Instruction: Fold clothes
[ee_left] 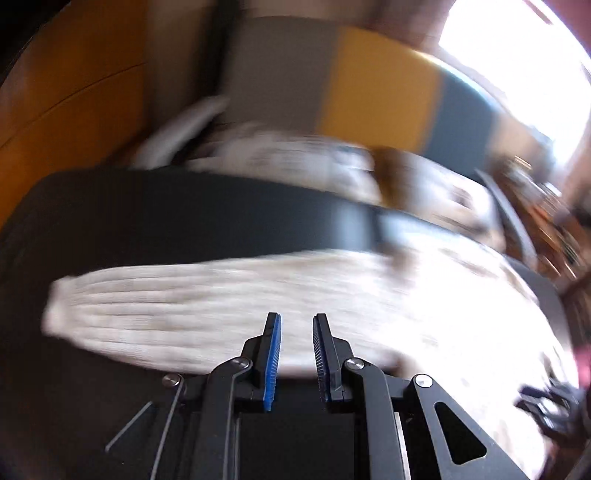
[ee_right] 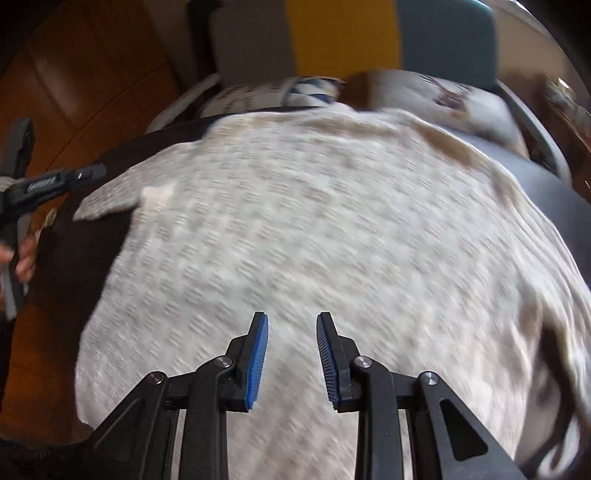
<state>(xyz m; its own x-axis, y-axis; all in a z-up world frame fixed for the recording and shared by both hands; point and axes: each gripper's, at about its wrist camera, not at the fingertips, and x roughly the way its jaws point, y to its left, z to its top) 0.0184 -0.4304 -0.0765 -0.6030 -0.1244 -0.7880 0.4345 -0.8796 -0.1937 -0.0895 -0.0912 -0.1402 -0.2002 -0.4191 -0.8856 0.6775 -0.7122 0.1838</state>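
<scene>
Sweater (ee_right: 314, 229) lies flat, its sleeve (ee_left: 184, 295) lengthwise leftward; both grippers' fingers (ee_left: 273, 354) (ee_right: 258, 354) parted, empty.

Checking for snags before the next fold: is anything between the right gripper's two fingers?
Nothing is pinched: in the right wrist view the right gripper hangs open, with only the cream waffle-knit sweater behind the gap.

Dark table (ee_left: 147, 221), wooden floor (ee_left: 74, 92), behind them a grey, yellow and teal panel (ee_right: 340, 33) (all blurred)
</scene>
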